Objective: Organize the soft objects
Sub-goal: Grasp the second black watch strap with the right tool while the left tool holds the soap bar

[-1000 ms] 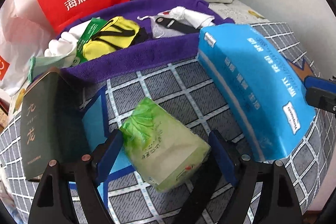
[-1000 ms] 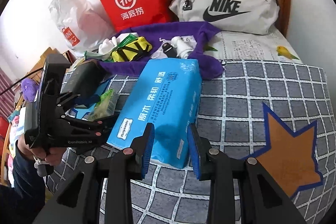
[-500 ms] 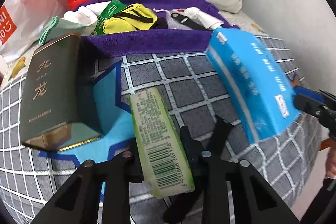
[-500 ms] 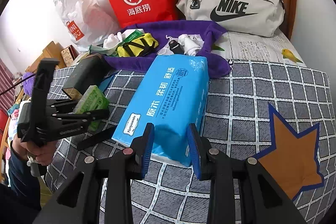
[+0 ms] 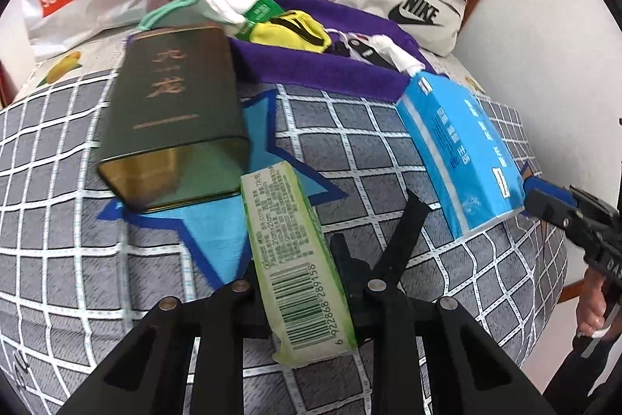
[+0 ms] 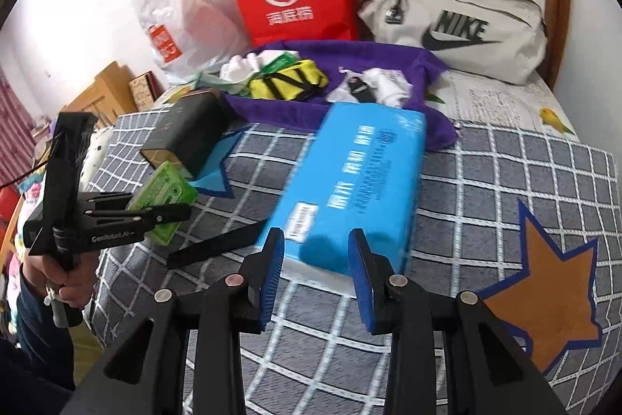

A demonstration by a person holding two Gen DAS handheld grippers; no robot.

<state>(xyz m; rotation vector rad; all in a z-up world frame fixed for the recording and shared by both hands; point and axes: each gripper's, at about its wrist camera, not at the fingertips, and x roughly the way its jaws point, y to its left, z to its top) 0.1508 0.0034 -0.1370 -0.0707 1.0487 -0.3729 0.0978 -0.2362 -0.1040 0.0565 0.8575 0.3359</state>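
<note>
Pale green plastic, a small soft tissue pack [image 5: 299,259] with a barcode, is pinched between the narrow jaws of the left gripper [image 5: 299,282], which are closing on it; the pack stands on edge, lifted off the grey checked bedspread [image 5: 350,127]. To carry it well, grip near its middle so the soft pack does not sag or slip, and clear the dark green box [image 5: 171,111] just beside it. The right gripper [image 6: 315,259] has its blue pads partly apart, straddling the near end of the large blue tissue pack [image 6: 357,181] without clearly pressing it. Farther back lies the purple towel [image 6: 350,53] with small items. A second ago the green pack lay flat between wide left jaws; now it is clamped and turned on edge
</note>
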